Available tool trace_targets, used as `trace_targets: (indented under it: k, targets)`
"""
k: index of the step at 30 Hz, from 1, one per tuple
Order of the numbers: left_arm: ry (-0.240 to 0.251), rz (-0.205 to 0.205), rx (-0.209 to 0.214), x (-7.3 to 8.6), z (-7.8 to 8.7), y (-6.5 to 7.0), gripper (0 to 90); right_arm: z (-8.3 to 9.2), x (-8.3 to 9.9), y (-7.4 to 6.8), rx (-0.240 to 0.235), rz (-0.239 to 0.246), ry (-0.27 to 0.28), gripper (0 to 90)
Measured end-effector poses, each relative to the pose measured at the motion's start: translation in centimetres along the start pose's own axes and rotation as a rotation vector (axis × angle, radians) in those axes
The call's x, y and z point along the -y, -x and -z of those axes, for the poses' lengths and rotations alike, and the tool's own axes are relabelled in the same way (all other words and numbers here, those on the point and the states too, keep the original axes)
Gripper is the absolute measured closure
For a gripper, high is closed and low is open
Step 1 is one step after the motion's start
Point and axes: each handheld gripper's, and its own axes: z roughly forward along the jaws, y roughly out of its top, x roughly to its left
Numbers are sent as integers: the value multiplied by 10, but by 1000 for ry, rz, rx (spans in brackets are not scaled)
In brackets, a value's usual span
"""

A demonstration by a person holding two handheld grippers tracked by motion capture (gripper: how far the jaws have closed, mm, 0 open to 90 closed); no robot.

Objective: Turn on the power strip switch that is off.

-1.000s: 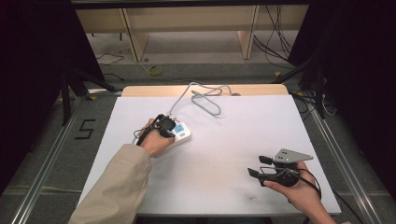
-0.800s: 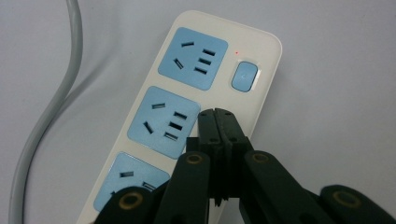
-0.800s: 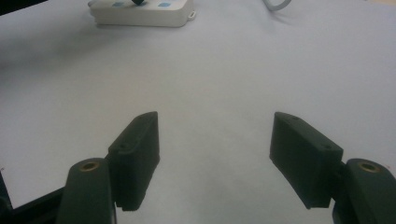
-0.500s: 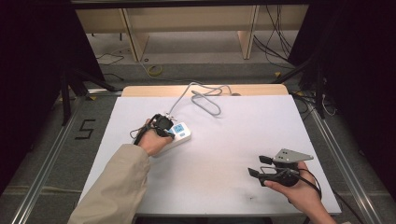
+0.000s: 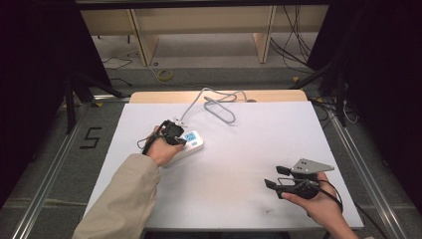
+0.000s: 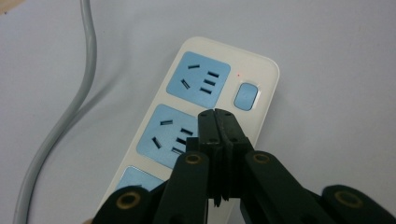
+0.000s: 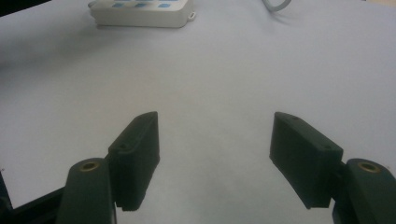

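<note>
A white power strip [image 5: 191, 145] with blue socket faces lies on the white table, left of centre. In the left gripper view the power strip [image 6: 261, 74] has a blue switch [image 6: 245, 95] with a small red light beside it. My left gripper [image 6: 217, 114] is shut, jaws pressed together with nothing between them, its tips hovering just over the strip near the switch. The left gripper [image 5: 175, 133] sits over the strip's near end in the high view. My right gripper [image 5: 275, 178] rests open at the table's front right, jaws wide apart over bare table [image 7: 212, 140].
A grey cable [image 5: 219, 107] loops from the strip toward the table's far edge. The strip [image 7: 142, 11] lies far off in the right gripper view. A wooden strip edges the table's far side [image 5: 268, 94]. Dark floor and metal rails flank both sides.
</note>
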Motion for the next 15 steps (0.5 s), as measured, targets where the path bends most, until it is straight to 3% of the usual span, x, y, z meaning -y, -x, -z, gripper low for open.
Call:
trace_targets:
  k: [1,15]
  targets:
    - [1,-5,2,0,1,0,847,0,0,0,0,0,0,334]
    - [71,27,13,-1,12,0,660,0,0,0,1,1,3,334]
